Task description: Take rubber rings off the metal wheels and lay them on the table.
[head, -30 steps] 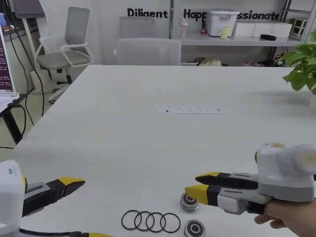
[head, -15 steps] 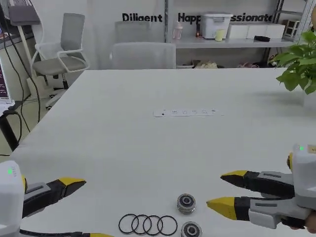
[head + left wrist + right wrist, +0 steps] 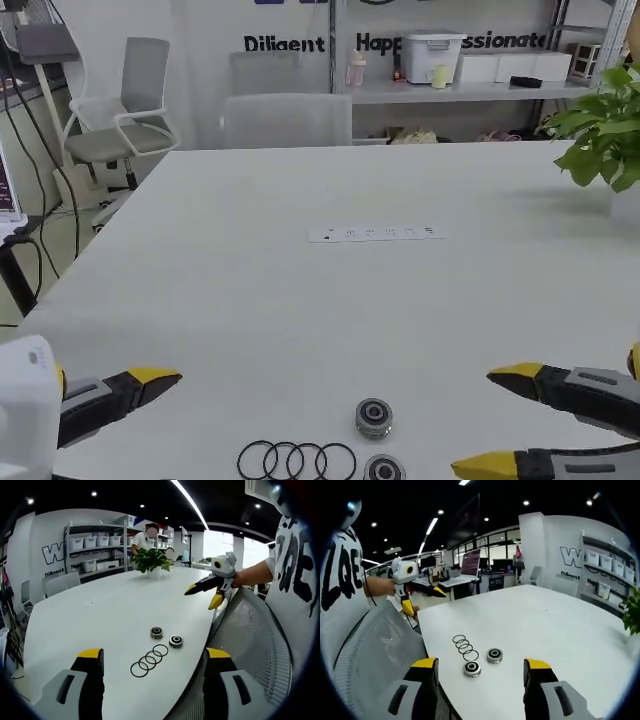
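I have four thin black rubber rings (image 3: 296, 460) lying flat in an overlapping row on the white table (image 3: 300, 300), near the edge closest to me. Just to the right of the row stand two small round silver metal wheels (image 3: 374, 418) with dark centres, one a little farther from me and one nearer the edge, apart from each other and close to the last ring. My left gripper (image 3: 153, 655), with yellow-tipped black jaws, hangs off to the left of the rings with its jaws spread wide and nothing between them. My right gripper (image 3: 498, 420), of the same make, hangs to the right of the wheels, also gaping wide and empty, and neither claw touches anything on the table. From how things lie, I judge the job is far along or finished, since four rings are already off and laid down. The wheels are too small in these views for me to say whether any rubber is left on a rim. If one wheel does carry a ring, that is what remains to pull.
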`<move>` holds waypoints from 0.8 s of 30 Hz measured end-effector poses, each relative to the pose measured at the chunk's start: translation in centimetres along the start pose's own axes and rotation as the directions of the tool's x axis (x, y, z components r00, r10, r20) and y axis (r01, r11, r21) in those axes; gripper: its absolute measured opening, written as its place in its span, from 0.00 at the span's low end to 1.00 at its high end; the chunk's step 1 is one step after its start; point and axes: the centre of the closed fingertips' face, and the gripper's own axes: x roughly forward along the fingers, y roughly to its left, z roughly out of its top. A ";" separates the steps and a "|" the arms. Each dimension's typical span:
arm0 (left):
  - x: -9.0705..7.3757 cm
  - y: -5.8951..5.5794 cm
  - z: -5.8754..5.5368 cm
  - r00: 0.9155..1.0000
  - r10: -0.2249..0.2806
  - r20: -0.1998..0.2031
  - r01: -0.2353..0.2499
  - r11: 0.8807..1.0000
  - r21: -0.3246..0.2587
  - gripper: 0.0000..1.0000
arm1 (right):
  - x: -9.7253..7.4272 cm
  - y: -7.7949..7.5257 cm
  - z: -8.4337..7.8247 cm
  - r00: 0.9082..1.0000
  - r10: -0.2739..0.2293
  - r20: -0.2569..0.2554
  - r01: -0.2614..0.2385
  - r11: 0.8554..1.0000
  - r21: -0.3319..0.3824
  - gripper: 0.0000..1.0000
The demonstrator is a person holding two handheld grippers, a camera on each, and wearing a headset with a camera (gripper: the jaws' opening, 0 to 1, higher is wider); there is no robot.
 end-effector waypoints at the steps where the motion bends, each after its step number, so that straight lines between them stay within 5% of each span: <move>1: 0.0 -0.1 0.0 1.000 0.000 0.000 0.000 1.000 0.000 0.80 | -0.1 0.1 0.0 1.000 0.000 -0.001 0.000 1.000 -0.007 0.69; 7: 0.5 -0.8 -0.3 1.000 -0.006 0.003 0.006 1.000 -0.015 0.80 | -0.5 0.0 -0.1 1.000 -0.011 -0.005 0.011 0.999 -0.038 0.70; 24: 2.4 -1.5 -0.6 1.000 -0.005 0.004 0.005 1.000 -0.023 0.79 | -0.9 -0.5 -1.6 1.000 -0.021 -0.004 0.021 1.000 0.013 0.71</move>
